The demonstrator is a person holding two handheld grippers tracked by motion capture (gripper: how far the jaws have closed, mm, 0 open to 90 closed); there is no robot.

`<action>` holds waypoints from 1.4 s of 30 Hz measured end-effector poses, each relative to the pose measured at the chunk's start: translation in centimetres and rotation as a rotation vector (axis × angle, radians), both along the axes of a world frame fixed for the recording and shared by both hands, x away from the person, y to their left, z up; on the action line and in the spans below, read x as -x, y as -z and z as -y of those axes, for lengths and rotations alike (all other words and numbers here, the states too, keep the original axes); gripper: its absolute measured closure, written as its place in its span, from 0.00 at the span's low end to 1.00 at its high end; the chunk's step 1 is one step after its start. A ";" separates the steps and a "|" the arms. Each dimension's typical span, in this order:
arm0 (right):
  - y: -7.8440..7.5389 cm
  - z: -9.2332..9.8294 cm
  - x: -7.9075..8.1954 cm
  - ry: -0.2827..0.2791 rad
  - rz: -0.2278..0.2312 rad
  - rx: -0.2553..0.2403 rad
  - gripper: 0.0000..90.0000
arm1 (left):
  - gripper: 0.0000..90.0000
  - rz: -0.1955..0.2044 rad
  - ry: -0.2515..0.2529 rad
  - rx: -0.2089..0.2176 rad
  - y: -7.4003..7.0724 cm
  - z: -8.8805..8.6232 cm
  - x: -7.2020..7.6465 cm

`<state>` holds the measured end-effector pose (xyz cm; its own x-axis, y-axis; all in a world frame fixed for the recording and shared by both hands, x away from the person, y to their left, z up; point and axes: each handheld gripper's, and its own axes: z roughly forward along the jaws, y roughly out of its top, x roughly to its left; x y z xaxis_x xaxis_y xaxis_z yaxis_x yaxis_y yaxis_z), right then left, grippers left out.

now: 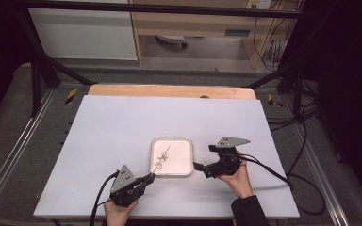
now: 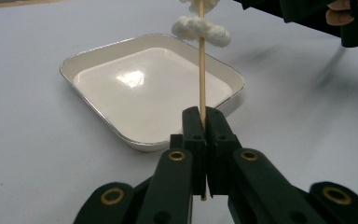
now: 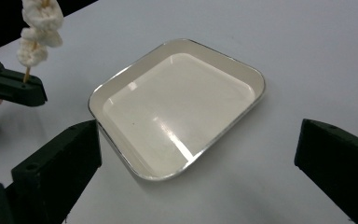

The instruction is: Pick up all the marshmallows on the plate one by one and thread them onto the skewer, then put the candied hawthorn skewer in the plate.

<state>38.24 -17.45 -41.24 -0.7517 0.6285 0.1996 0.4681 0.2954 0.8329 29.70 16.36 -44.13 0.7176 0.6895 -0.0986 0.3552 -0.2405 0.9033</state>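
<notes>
White tabletop (image 1: pixel 113 136) carries a shallow tray (image 1: pixel 186 141); over it a skewer (image 2: pixel 202 79) with 2 visible white pieces (image 2: pixel 200 29) is pinched by the left gripper (image 2: pixel 204 122), while the right gripper (image 3: pixel 198 154) stands wide and empty beside it. Pieces could slide off if the stick is tilted.

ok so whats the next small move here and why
Probably lower the skewer into the tray: the left gripper is shut on its bare end, white pieces are threaded higher up, and the right gripper is open with nothing between its jaws.
</notes>
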 end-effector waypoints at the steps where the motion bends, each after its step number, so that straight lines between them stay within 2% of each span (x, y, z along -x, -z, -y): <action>1: 0.2 0.3 0.1 0.005 -0.002 -0.001 0.01 | 0.98 0.001 0.002 -0.003 -0.1 -0.1 0.0; 14: 1.9 3.4 0.9 0.052 -0.008 0.088 0.01 | 0.98 -0.003 -0.007 -0.029 -1.2 -0.8 -0.5; 18: 2.3 4.1 1.2 0.061 -0.009 0.096 0.01 | 0.98 -0.005 -0.010 -0.036 -1.6 -1.1 -0.9; 20: 2.5 4.5 1.3 0.064 -0.003 0.097 0.01 | 0.98 0.018 0.002 -0.039 -1.8 -1.1 -1.3; 24: 2.8 5.1 1.6 0.069 -0.007 0.104 0.01 | 0.98 0.010 0.001 -0.049 -2.2 -0.9 -1.5; 26: 2.8 5.2 1.7 0.067 -0.003 0.132 0.01 | 0.98 0.007 0.001 -0.048 -2.5 -0.8 -1.7; 42: 3.4 6.4 2.3 0.075 -0.003 0.154 0.00 | 0.98 0.001 0.018 -0.087 -4.5 0.6 -3.2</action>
<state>35.95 -23.86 -44.62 -0.7010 0.7063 0.0985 0.4962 0.3839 0.7787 32.88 15.75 -39.65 0.7299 0.6824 -0.0385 0.3496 -0.3243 0.8790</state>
